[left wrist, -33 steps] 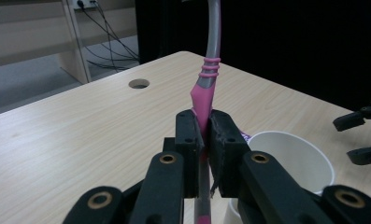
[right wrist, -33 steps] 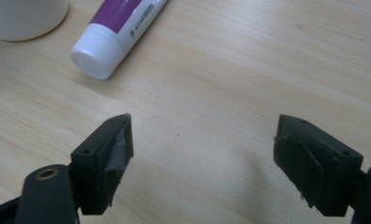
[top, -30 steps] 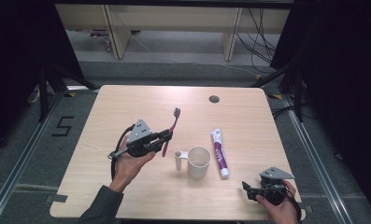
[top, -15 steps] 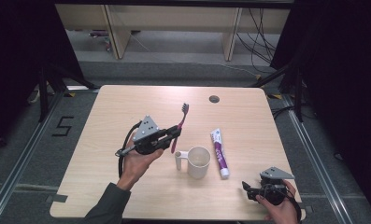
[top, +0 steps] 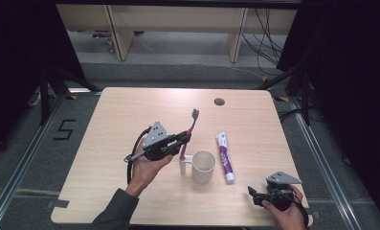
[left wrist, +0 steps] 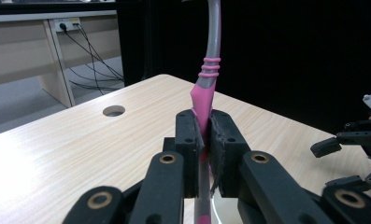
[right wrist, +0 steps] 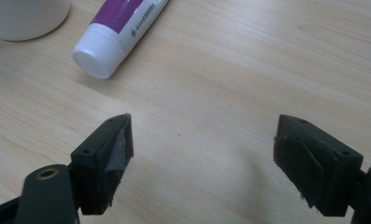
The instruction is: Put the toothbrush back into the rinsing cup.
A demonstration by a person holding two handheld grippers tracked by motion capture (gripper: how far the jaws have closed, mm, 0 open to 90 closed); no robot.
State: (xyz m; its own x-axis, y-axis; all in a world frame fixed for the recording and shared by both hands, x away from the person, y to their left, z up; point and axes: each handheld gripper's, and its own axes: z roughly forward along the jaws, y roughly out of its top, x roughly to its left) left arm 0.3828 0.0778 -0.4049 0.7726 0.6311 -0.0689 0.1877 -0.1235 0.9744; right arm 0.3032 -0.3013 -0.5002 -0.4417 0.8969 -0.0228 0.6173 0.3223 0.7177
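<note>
While the pale wooden table point(top: 130, 110) takes up most of the high view, with a small round cable hole point(top: 219, 101) near its far edge, the things on it sit right of its middle. A white mug point(top: 203, 166) stands upright there, its handle turned toward the person's left. Just beside the mug, on its right and not touching it, lies a toothpaste tube point(top: 225, 156), white and purple, its white cap point(right wrist: 95, 52) pointing to the near edge.

At the mug's left, the left gripper point(top: 182, 139) is lifted off the table in the person's left hand point(top: 147, 167). Its jaws are closed tight on the pink handle of a toothbrush point(top: 189, 132), which stands tilted, bristles up and leaning away from the person, its lower end hanging close to the mug's handle.

Near the front right corner, the right gripper point(top: 255, 194) sits low over the table in the right hand point(top: 285, 215). Its jaws stand wide apart with nothing but bare wood between them, the tube's cap just ahead of them.
</note>
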